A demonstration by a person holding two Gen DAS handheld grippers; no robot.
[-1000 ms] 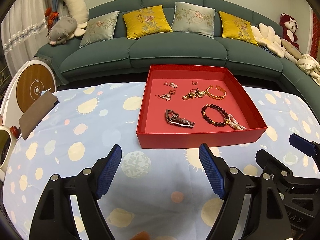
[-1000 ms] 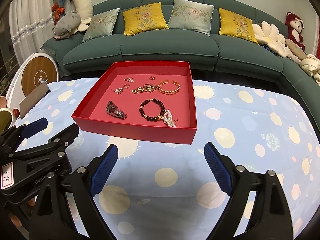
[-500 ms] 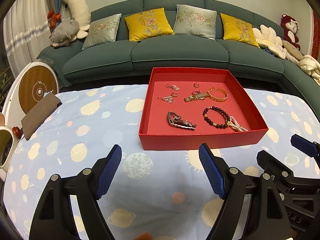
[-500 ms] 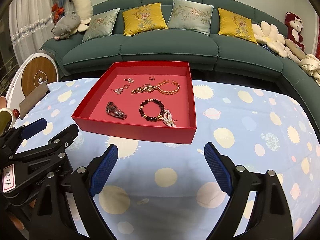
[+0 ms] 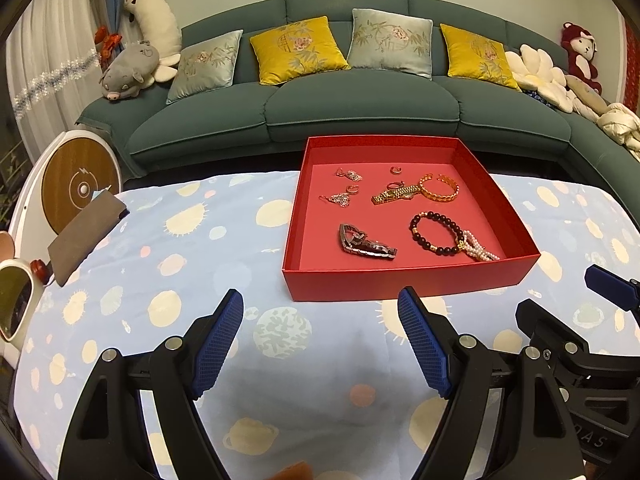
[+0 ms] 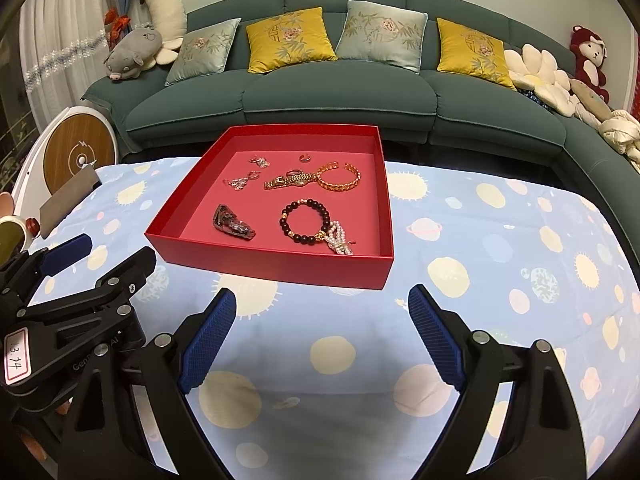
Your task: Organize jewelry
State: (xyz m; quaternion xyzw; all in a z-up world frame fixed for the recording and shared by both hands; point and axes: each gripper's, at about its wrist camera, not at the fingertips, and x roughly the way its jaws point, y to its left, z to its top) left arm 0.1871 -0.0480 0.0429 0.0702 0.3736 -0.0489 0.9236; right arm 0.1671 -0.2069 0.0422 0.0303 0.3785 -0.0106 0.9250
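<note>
The left claw point(image 5: 320, 312) hangs wide and holds nothing above the patterned table point(image 5: 180, 280), short of the near wall of the red tray point(image 5: 400, 284). The right claw point(image 6: 322, 316) is equally wide and bare, also just short of that wall, and beside the left claw. Inside the tray, nearest the claws, a dark watch point(image 5: 366, 242) lies at the left and a dark beaded bracelet point(image 5: 434, 230) at the right, with a pearl tassel point(image 5: 480, 250) at its near end. Farther back lie a gold watch point(image 5: 396, 193) touching a gold bangle point(image 5: 438, 189), two sparkly earrings point(image 5: 340, 198), and a small ring point(image 5: 396, 169). Beyond the table stands a green sofa point(image 5: 360, 108) with cushions.
</note>
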